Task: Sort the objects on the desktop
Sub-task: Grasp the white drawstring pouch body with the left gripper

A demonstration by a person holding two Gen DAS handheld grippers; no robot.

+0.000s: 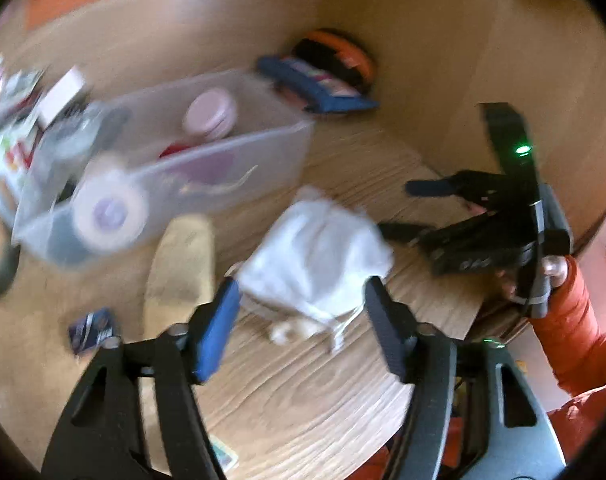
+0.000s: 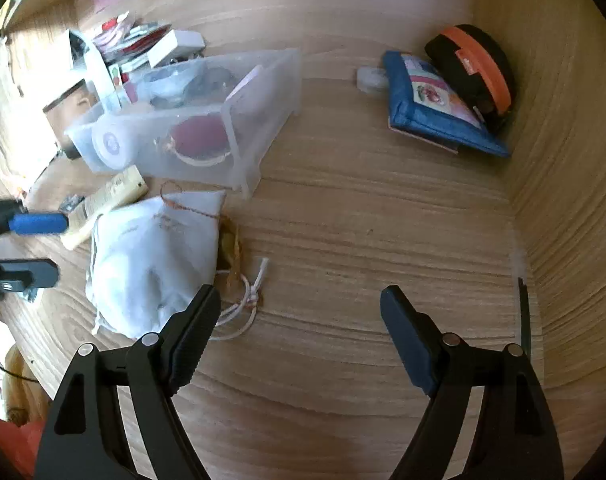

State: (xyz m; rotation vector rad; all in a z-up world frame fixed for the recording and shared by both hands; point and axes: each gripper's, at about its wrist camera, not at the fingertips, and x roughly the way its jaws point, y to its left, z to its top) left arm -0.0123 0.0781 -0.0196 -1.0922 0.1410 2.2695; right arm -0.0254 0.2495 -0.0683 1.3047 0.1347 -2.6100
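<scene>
We read the white pouch [image 2: 151, 264] as soft cloth, light, floppy, with something lumpy inside; it will sag and fold if pinched at one corner. Best hold, we judge: the bunched neck where the drawstring [image 2: 243, 300] comes out, or a fat fold across the body, not the loose cord alone.

The left gripper [image 1: 303, 312] has its fingers spread, nothing pinched. The pouch lies just ahead of the tips and between them, its near edge about level with the tips; that view is blurred, so we cannot tell if a pad touches the cloth.

The right gripper [image 2: 299, 320] is spread wide and empty. The pouch sits just beyond and outside its left finger, the cord loops right by that tip; bare desk [image 2: 343, 220] between the fingers.

The clear bin [image 2: 207, 120] is further ahead of both, beyond the pouch.
</scene>
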